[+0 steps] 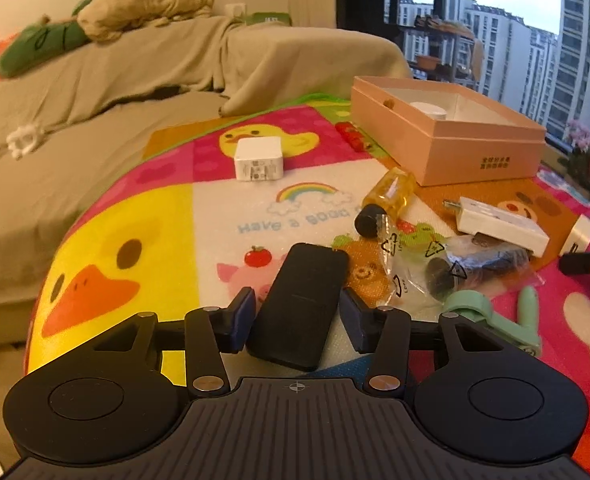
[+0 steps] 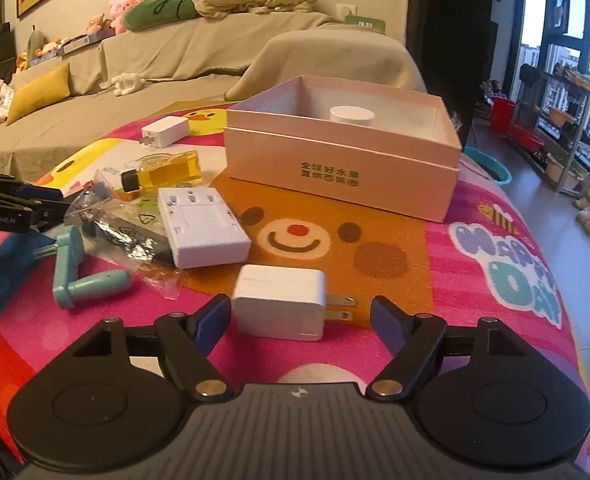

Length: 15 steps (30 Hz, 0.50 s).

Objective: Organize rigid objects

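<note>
Left wrist view: left gripper (image 1: 296,294) low over a cartoon mat (image 1: 115,240), jaws loosened, straddling a black remote (image 1: 299,312) lying on the mat, pads just beside its edges, not pressing. Farther off, a white plug (image 1: 258,159). To the right, a yellow bottle (image 1: 391,194), plastic bag (image 1: 455,264), green crank (image 1: 495,316), white adapter (image 1: 503,226), then an open pink box (image 1: 475,152) holding a white disc (image 1: 429,110).

Right wrist view: right gripper (image 2: 299,301) spread wide around a white charger (image 2: 279,312) on the mat, prongs pointing right, neither pad pressing it.
</note>
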Each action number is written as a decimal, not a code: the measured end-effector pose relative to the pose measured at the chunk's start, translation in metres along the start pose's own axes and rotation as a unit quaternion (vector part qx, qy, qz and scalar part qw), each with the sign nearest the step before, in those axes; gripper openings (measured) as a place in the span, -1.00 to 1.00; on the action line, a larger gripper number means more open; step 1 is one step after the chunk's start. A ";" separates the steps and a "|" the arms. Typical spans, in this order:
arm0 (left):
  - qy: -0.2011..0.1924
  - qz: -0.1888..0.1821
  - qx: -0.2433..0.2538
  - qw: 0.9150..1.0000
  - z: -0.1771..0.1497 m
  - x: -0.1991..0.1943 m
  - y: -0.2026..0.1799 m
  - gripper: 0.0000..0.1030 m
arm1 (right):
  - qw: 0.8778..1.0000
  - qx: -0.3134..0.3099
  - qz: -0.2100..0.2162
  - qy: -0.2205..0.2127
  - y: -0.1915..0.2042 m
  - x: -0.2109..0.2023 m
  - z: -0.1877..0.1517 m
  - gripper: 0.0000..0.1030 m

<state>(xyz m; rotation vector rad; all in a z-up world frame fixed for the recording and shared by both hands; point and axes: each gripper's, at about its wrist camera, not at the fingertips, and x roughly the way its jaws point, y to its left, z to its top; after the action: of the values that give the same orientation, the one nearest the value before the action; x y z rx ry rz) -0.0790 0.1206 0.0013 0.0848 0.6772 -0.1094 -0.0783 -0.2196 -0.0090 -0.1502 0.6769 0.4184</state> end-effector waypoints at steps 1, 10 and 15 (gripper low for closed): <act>0.000 -0.002 0.001 1.000 0.002 0.001 0.000 0.00 | 1.000 0.002 0.002 0.000 0.001 0.001 0.001 0.45; 0.002 -0.013 0.037 0.999 0.013 0.013 -0.010 -0.13 | 1.000 -0.027 0.002 -0.011 0.012 -0.011 0.003 0.16; 0.015 -0.024 0.064 0.998 0.007 -0.014 -0.025 -0.15 | 0.999 -0.024 -0.011 -0.022 -0.002 -0.025 0.004 0.16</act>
<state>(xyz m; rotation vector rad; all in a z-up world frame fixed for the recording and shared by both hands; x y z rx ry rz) -0.0889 0.0963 0.0143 0.1940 0.7022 -0.1987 -0.0926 -0.2286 0.0104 -0.1929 0.6226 0.4152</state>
